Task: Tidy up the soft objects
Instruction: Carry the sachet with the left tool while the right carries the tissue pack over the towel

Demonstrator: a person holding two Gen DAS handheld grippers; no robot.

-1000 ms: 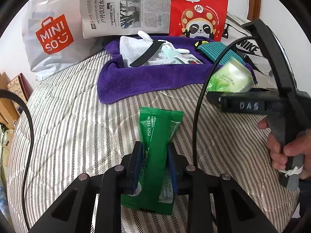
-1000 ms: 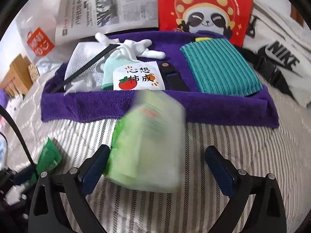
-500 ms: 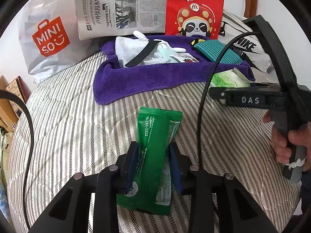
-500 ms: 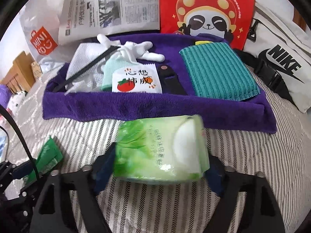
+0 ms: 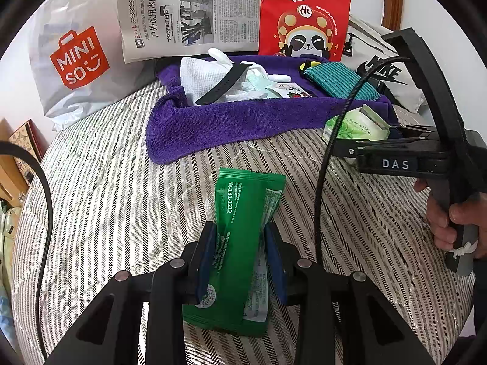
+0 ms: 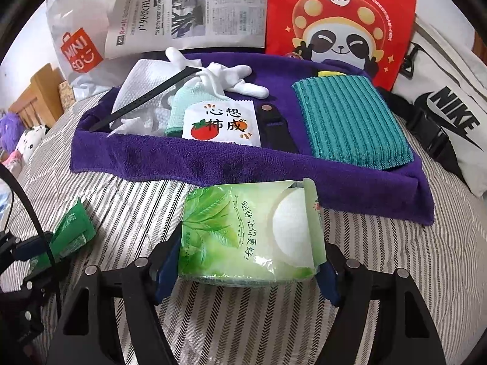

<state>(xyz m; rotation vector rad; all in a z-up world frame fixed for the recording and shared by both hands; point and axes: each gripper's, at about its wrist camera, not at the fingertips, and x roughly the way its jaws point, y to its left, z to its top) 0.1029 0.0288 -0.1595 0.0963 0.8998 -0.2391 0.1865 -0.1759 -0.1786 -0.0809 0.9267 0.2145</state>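
Observation:
My left gripper is shut on a dark green foil packet, which stands lengthwise between the pads over the striped bedcover. To its right, my right gripper is shut on a light green wipes pack. That pack lies crosswise between the blue pads, just in front of the purple towel. The left wrist view shows the wipes pack at the right edge, with a person's hand on the handle. The green packet shows at the left of the right wrist view.
On the purple towel lie a white cloth, a black strap, white gloves, a tomato sachet and a teal cloth. Behind stand a newspaper, a red panda bag, a MINISO bag and a NIKE bag.
The right gripper's jaws closed in on the wipes pack, which turned from a blurred, upright pose to lying crosswise and still. The left gripper and its green packet stayed put.

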